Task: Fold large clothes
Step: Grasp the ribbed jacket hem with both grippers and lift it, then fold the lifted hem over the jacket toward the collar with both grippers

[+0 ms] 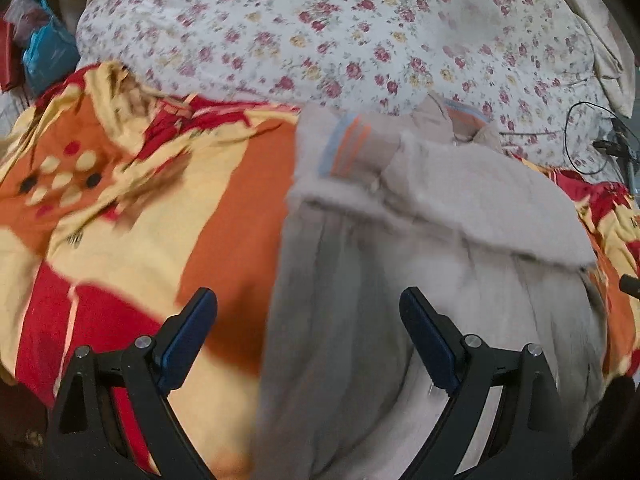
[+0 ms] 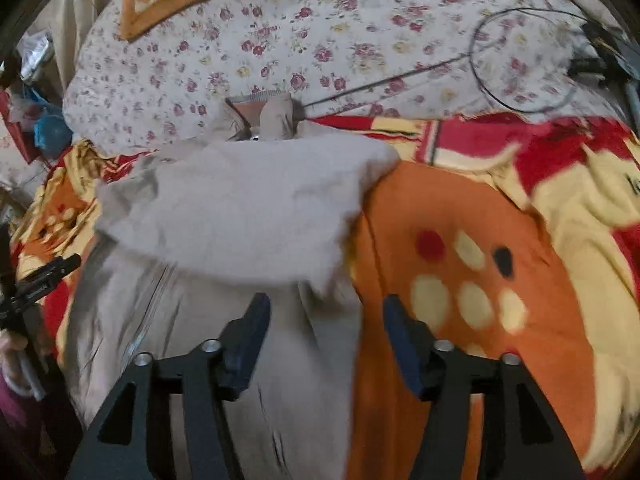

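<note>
Left gripper [image 1: 308, 312], right gripper [image 2: 326, 316] — jaws spread, holding nothing, over grey jacket [image 2: 240, 208] lying on orange blanket [image 2: 460, 216]. Judgement: pinch jacket's near hem at both corners, fold evenly toward collar.

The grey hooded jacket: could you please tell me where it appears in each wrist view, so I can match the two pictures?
Left wrist view: the grey hooded jacket fills the centre and lower right, its hood folded over the body.
Right wrist view: the jacket fills the centre and lower left.
Shared landmark: the floral sheet lies beyond the collar in both.
</note>
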`<action>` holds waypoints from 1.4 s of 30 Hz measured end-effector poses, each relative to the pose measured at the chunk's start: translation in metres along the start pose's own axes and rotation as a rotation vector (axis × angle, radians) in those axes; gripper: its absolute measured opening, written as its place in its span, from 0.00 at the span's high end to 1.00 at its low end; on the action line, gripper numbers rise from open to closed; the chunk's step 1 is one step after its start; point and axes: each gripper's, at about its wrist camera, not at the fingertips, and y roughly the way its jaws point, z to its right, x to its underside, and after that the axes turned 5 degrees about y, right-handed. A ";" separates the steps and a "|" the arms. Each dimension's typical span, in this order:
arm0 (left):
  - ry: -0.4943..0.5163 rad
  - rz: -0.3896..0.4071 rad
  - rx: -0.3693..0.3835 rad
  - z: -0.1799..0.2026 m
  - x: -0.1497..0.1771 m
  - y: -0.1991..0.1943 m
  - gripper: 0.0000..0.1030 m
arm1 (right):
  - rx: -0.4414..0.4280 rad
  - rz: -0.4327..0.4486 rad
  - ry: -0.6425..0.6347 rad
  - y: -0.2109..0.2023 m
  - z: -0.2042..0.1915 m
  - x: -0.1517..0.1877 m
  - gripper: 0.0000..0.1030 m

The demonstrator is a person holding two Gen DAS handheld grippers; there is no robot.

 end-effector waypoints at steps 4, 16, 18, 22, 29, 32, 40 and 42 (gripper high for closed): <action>-0.047 -0.058 0.036 -0.016 0.033 -0.010 0.09 | 0.003 -0.063 0.004 -0.005 0.005 0.038 0.39; 0.014 -0.150 0.047 -0.020 0.104 -0.037 0.09 | -0.080 -0.222 -0.014 -0.002 -0.005 0.142 0.36; 0.025 -0.173 0.048 -0.020 0.113 -0.037 0.09 | -0.124 -0.265 -0.014 0.003 -0.009 0.153 0.35; 0.027 -0.226 0.070 -0.020 0.131 -0.034 0.09 | -0.144 -0.324 -0.077 0.013 -0.027 0.169 0.34; 0.030 -0.284 0.136 -0.012 0.150 -0.030 0.09 | -0.177 -0.396 -0.096 0.027 -0.040 0.179 0.31; 0.031 -0.292 0.153 -0.008 0.154 -0.028 0.09 | -0.175 -0.410 -0.112 0.029 -0.043 0.182 0.30; 0.116 -0.342 0.246 0.012 0.161 -0.025 0.82 | -0.227 -0.385 -0.135 0.021 -0.049 0.184 0.91; 0.127 -0.320 0.268 0.013 0.158 -0.033 0.86 | -0.272 -0.362 -0.141 0.009 -0.049 0.181 0.95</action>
